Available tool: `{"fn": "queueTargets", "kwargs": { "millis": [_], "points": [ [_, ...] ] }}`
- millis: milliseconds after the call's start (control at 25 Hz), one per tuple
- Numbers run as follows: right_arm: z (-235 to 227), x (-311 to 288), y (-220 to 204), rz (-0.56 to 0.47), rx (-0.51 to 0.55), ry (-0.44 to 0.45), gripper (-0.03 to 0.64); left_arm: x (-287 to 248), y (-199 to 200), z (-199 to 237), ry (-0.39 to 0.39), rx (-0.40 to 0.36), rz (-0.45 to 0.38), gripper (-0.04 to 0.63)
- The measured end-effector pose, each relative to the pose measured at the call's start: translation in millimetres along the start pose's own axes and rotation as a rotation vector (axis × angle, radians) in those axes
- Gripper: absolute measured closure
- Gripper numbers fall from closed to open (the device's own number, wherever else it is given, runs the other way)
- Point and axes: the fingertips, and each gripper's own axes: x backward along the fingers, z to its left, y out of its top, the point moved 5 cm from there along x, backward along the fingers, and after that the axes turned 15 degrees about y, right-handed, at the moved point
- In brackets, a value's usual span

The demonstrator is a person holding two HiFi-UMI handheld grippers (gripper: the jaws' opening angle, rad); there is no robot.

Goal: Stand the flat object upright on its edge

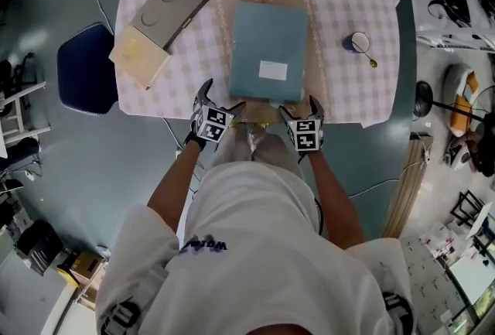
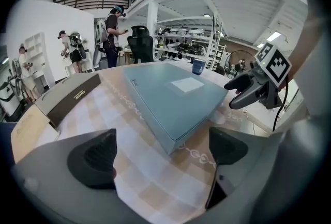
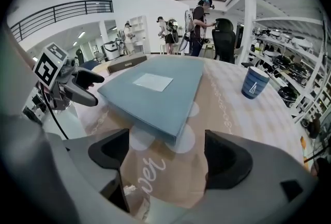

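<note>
Approach step, no contact yet. The flat blue-grey object lies face-down-flat at the middle of the tabletop, its short side close to the tabletop's near edge, a pale label on its top face. Left tool hovers over the tabletop's near edge at one near corner of the object, jaws spread, only checked cloth between them. Right tool hovers at the other near corner, jaws likewise spread, nothing pinched. Both point down and forward along the tabletop. A grey box sits toward the tabletop's left end, a cup toward its right end, both apart from the work. Judgement: the next move calls for getting a purchase on the near side or corners, then tipping the object up about its far edge. It looks broad and thin, so it may slide on the cloth or topple once upright.
</note>
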Motion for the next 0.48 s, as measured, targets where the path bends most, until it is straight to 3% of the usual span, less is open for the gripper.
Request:
{"fn": "queueTargets", "kwargs": {
  "millis": [200,480],
  "points": [
    [-2.4,-8.1,-10.1,0.032,-0.002,-0.018,0.178,-10.9,-4.3,-8.5,-0.048,-0.073,0.007,0.078],
    [-7.3,-16.0,-6.3,0.025,-0.008,-0.032,0.259,-18.6,-5.6,-14.1,-0.063,-0.091,-0.003,0.179]
  ]
}}
